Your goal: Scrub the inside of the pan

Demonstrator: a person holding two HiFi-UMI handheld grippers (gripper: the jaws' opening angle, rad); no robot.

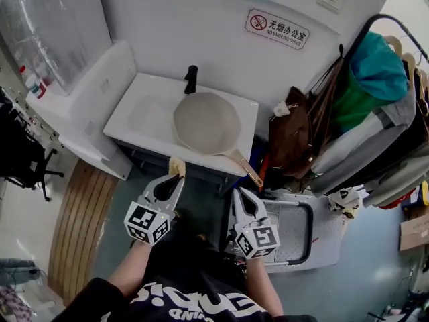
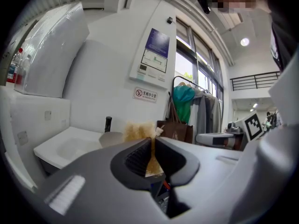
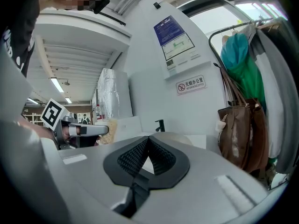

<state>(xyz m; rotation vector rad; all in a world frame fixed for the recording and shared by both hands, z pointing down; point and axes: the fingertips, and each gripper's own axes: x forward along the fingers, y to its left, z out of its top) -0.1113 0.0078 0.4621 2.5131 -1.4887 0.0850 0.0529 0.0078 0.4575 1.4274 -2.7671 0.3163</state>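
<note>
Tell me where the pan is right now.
In the head view the pan lies on the right half of the white sink, in front of the black faucet; its handle juts past the sink's front edge, left of the brown bag.

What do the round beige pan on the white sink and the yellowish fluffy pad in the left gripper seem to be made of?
Round beige pan: probably coated metal, matt and evenly pale; its brown handle looks like wood. Yellowish fluffy pad, pinched in the left gripper: seemingly sponge or fibre, with a ragged, porous edge.
</note>
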